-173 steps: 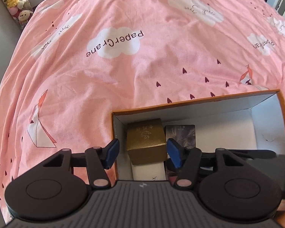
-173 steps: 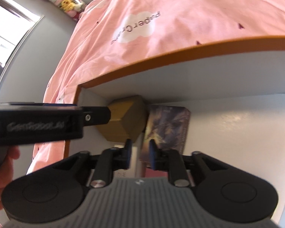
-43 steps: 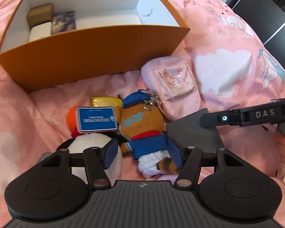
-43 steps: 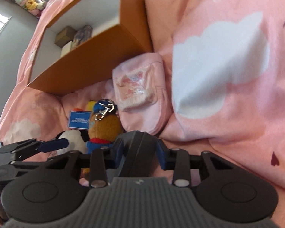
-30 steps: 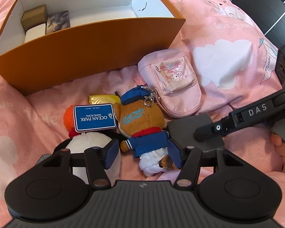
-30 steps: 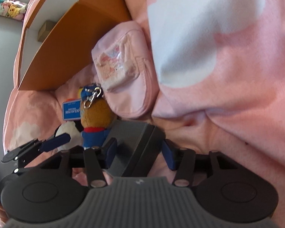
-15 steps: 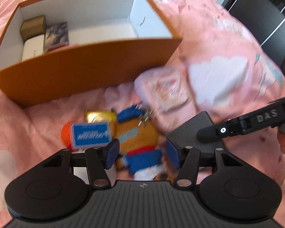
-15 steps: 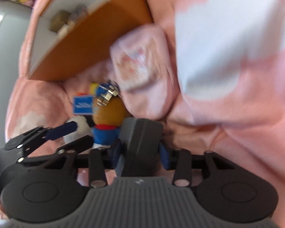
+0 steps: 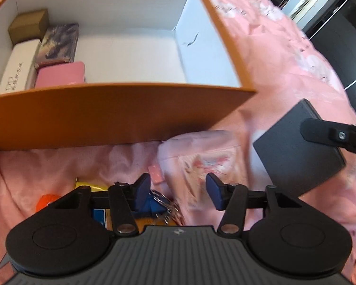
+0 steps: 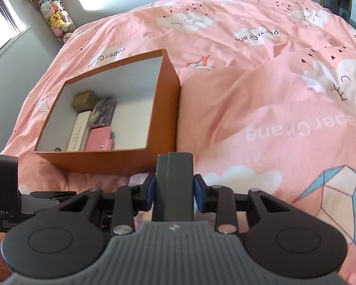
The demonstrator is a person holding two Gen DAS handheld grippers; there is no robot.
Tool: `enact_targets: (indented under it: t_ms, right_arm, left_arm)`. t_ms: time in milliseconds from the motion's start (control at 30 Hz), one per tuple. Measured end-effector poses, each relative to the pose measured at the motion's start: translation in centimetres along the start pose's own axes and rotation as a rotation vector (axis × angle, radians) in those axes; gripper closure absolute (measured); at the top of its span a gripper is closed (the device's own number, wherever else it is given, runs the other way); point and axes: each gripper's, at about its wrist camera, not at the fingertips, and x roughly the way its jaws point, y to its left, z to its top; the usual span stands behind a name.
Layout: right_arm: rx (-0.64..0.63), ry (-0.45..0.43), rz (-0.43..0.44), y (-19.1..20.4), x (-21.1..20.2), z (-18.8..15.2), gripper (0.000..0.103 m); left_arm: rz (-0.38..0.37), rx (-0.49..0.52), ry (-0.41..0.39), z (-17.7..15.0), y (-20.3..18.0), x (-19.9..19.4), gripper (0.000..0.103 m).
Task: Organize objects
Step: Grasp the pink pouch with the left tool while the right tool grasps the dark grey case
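From the left wrist camera, the left gripper [image 9: 178, 191] hangs over the bed [image 9: 284, 66] with its blue fingers [image 9: 142, 191] spread wide and nothing between them. Beneath them lie a pink pouch [image 9: 206, 161], a metal keyring [image 9: 163, 204] on a blue-capped plush toy [image 9: 152, 205], a yellow item [image 9: 87, 185] and an orange one [image 9: 46, 200], all packed close on the pink cover just in front of the near wall of the orange box [image 9: 111, 116]. The pouch's far edge touches or nearly touches that wall. Inside the box, a brown box [image 9: 28, 26], a white box [image 9: 19, 68], a patterned box [image 9: 59, 42] and a pink case [image 9: 60, 74] sit against the left end; the middle and right of the white floor are bare. Right of the box's near right corner, a dark grey box [image 9: 296, 147] hangs above the cover, held by the right gripper's finger [image 9: 332, 134].

From the right wrist camera, the right gripper [image 10: 174, 190] is clamped on the dark grey box [image 10: 174, 180], fingers [image 10: 149, 191] pressed to both its sides, the box standing on edge. The orange box [image 10: 163, 109] lies ahead and to the left, its near right corner just beyond the held box. To the right, the bed [image 10: 284, 123] spreads wide and unoccupied. The left gripper's body [image 10: 6, 190] shows at the lower left.
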Motion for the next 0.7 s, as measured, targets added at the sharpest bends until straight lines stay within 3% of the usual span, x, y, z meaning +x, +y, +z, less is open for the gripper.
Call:
enact_targets:
  t_ms: [133, 200, 367, 700]
  right_arm:
    - [0.014, 0.026, 0.009, -0.1, 2.2, -0.4, 0.068]
    - [0.016, 0.033, 0.002, -0.2, 3.1, -0.6, 0.068]
    - [0.022, 0.039, -0.005, -0.5, 3.7, -0.9, 0.068]
    - [-0.014, 0.002, 0.012, 1.0, 1.9, -0.7, 0.068]
  left_arm:
    - [-0.033, -0.045, 0.01, 0.2, 0.4, 1.1, 0.054]
    - [-0.047, -0.043, 0.009, 0.3, 0.2, 1.4, 0.067]
    - [-0.029, -0.02, -0.018, 0.1, -0.6, 0.7, 0.083]
    - [-0.054, -0.006, -0.096, -0.6, -0.5, -4.0, 0.088]
